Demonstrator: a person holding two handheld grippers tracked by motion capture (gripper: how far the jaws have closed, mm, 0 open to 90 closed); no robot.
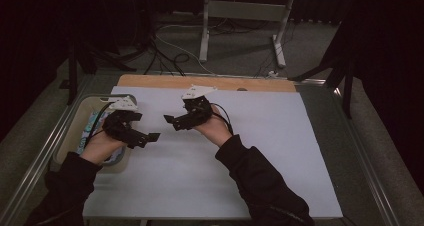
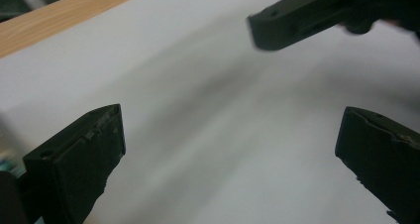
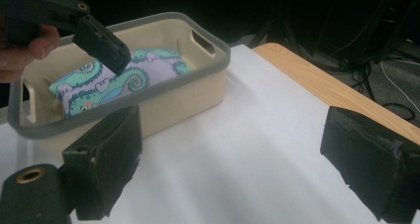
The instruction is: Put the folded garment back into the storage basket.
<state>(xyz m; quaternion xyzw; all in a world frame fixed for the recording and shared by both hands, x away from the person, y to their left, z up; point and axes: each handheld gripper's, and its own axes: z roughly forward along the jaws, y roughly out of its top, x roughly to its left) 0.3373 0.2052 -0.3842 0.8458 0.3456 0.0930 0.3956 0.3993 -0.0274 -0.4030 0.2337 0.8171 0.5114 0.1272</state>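
One cream plastic bin point(image 3: 163, 92) with a grey rim and cut-out handles sits at the left edge of the tabletop point(image 1: 260, 151), on a white sheet. Inside it lies a folded cloth point(image 3: 124, 80) printed with teal octopus shapes on pale purple. Two black grippers are held above the sheet, tips pointing toward each other, near but apart. The left gripper point(image 1: 150, 136) hovers just beside the bin, jaws spread wide with nothing between them. The right gripper point(image 1: 169, 120), held in a hand point(image 1: 216, 128) in a dark sleeve, is likewise spread wide and empty.
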